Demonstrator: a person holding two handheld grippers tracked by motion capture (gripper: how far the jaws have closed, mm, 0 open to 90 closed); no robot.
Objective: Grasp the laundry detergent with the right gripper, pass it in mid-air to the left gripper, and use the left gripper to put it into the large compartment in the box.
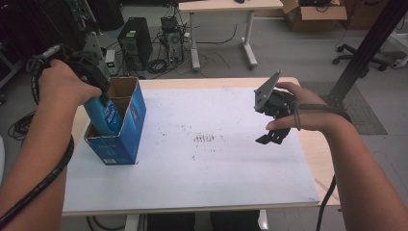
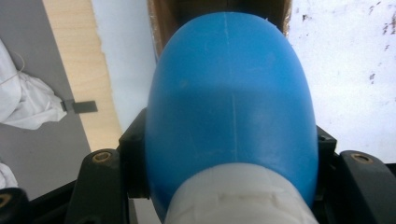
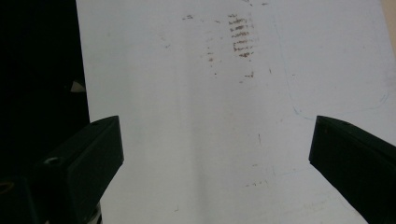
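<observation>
- Right now the blue bottle [image 1: 105, 115] sits tilted w/ its lower part inside the open blue box [image 1: 126, 130], top end poking out above the box rim.
- Left gripper [image 1: 98, 89] is clamped on the bottle's upper end; in the left gripper view both jaws press the bottle [image 2: 231, 116] just above its white cap [image 2: 238, 196].
- Box stands at the left edge of the table [image 1: 202, 178].
- Right gripper [image 1: 274, 136] hangs well to the right of the box, jaws spread wide, nothing btwn them.

blue bottle's [image 1: 105, 117] lower end hidden inside box [image 1: 126, 139], cap cut off — label unreadable
</observation>
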